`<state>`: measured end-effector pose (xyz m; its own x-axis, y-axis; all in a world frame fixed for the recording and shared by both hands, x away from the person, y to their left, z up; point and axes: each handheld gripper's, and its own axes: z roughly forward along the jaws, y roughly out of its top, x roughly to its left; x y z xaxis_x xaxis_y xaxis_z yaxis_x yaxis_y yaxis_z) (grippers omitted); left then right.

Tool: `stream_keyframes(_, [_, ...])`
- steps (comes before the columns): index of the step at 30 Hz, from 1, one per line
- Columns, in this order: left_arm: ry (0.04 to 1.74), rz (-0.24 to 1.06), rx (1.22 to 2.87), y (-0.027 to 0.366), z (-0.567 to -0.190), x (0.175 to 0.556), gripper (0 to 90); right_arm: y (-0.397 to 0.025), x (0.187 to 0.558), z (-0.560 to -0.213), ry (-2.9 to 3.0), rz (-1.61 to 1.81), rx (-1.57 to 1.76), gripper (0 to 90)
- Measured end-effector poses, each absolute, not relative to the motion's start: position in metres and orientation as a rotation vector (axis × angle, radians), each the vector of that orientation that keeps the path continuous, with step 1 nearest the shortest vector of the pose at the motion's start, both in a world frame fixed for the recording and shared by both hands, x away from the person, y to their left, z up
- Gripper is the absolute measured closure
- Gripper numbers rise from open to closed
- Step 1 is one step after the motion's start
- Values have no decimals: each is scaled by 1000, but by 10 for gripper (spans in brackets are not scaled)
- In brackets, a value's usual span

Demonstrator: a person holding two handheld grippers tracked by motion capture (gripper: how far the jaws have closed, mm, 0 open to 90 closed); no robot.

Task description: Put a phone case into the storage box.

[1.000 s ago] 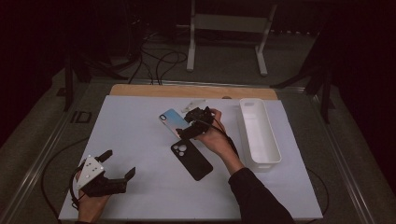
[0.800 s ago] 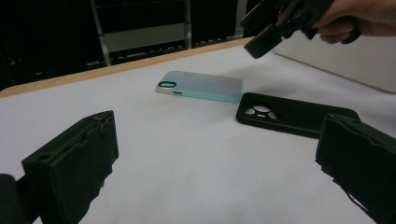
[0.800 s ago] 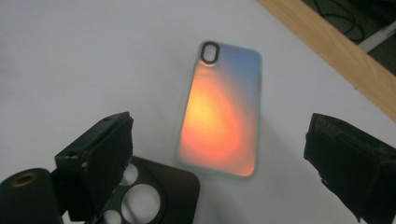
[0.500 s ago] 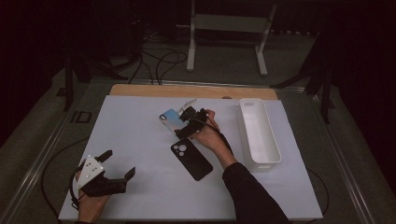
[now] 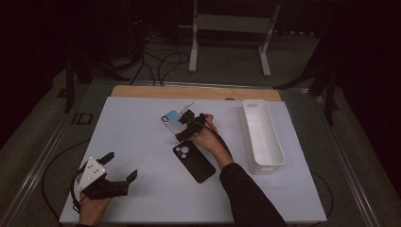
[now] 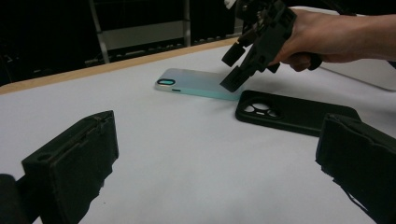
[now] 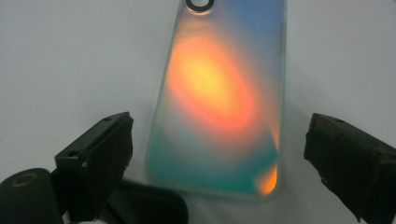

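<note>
Right tongs tilt down, spread over the iridescent phone case; left tongs rest agape.

A dim lab: white-topped table, floor cables, metal stand behind it.

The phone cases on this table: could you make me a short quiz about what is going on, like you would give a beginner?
1. True or false: the right gripper is shut on the iridescent phone case.
2. Which phone case lies nearer the person: A) the black phone case or B) the iridescent phone case?
3. What stands on the table to the right of the two cases?

Key
1. False. In the right gripper view its jaws stand open, one on each side of the case's near end.
2. A.
3. A long white tray. Meanwhile the left gripper waits open near the table's front left.
</note>
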<state>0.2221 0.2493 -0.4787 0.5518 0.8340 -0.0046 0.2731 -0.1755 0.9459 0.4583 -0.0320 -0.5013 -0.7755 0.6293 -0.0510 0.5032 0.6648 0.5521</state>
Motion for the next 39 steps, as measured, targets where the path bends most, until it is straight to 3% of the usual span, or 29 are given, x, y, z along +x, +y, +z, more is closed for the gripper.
stream_keyframes(39, [945, 658, 1716, 252, -480, 222, 0, -28, 471, -514, 2691, 740, 1069, 164])
